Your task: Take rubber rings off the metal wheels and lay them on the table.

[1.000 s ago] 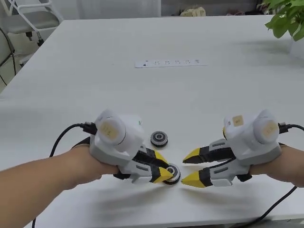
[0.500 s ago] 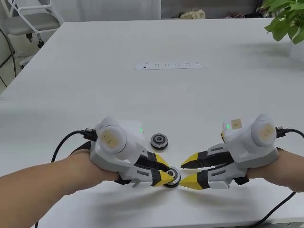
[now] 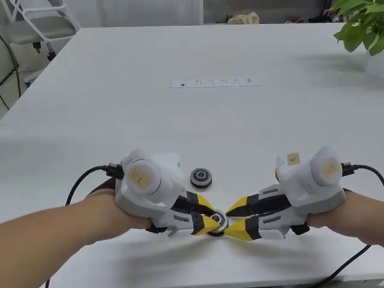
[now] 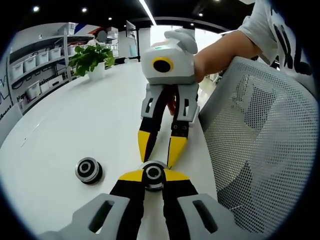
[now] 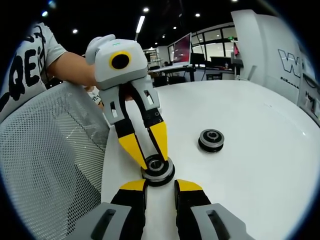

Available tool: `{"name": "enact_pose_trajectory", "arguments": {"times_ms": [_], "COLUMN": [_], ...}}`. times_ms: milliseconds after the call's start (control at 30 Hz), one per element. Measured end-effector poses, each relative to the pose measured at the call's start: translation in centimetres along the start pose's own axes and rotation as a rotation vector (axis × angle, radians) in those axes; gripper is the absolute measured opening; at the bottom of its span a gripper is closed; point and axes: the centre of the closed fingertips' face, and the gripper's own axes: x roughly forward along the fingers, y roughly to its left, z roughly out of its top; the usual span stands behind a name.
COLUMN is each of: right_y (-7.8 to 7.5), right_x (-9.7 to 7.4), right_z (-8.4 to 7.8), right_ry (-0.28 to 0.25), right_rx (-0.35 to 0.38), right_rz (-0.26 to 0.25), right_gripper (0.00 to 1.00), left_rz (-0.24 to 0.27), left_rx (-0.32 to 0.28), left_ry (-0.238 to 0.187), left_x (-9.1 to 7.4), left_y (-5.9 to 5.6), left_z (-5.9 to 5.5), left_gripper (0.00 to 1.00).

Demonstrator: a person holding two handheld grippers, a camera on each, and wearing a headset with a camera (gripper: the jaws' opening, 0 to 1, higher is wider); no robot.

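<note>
White table (image 3: pixel 180 54) (mesh chair (image 4: pixel 260 140) beside)

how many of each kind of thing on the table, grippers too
metal wheels: 2 (clamped wheel, loose wheel)
grippers: 2 (left gripper, right gripper)
power strip: 1
plant: 1
total: 6

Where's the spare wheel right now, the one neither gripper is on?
Head view: the spare wheel lies on the table just beyond the left gripper, apart from the gripped wheel.
</note>
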Motion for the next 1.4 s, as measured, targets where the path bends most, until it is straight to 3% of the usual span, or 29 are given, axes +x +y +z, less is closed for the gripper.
{"name": "enact_pose_trajectory", "arguments": {"times_ms": [400, 600, 800, 1400], "right_y": [0.45, 0.17, 0.14, -0.12], "right_x": [0.08, -0.14, -0.11, -0.66], "right_z": [-0.11, -0.26, -0.27, -0.2], "right_ry": [-0.009, -0.006, 0.001, -0.031], "right_rx": [0.031, 0.053, 0.064, 0.206], "right_rz": [0.013, -0.002, -0.006, -0.004], "right_gripper": [0.13, 0.03, 0.02, 0.0], "left_rz": [0.006, 0.009, 0.012, 0.014], "left_rx": [-0.014, -0.018, -0.019, -0.01], "left_ry": [-0.009, -0.01, -0.011, -0.013], "left_x": [-0.02, -0.02, 0.0, 0.05], "left_y": [0.0, 0.01, 0.01, -0.06], "left_z": [-0.06, -0.06, -0.05, 0.0], "left_gripper": [0.08, 0.08, 0.08, 0.07]}}
